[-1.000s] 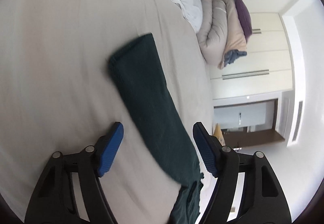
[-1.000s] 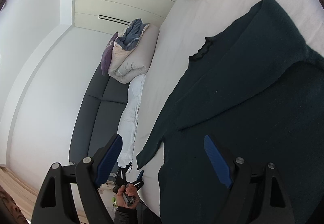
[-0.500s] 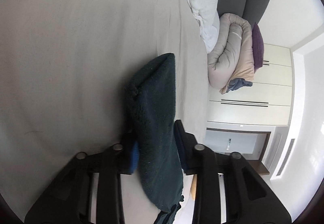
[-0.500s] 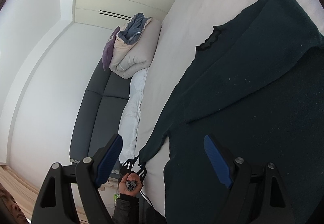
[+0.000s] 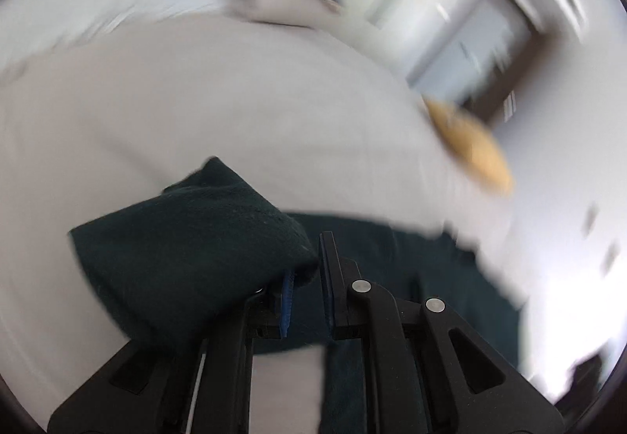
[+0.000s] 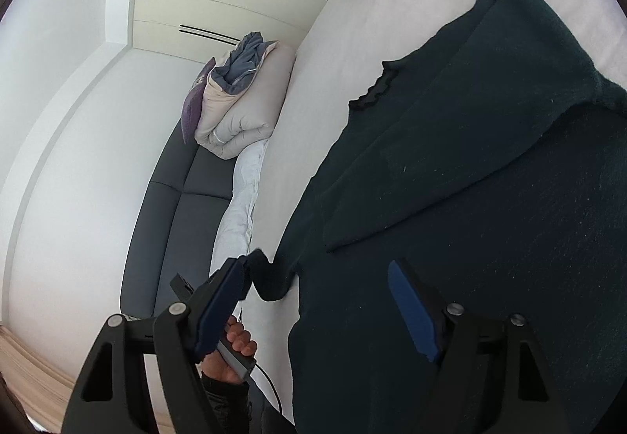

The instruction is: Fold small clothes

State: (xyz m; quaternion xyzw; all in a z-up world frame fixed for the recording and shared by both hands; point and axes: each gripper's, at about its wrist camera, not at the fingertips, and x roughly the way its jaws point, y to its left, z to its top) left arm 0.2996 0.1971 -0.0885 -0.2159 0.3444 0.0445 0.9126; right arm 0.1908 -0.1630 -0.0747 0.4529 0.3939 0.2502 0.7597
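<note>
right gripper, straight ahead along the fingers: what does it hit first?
Most likely the dark green sweater spread on the bed: its body fills the line ahead of the open right gripper. Depth is unclear, so contact distance can't be judged.

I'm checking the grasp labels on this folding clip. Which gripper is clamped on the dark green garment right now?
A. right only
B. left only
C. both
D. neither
B: the left gripper pinches the sleeve, while the right gripper hangs open over the dark green garment.
</note>
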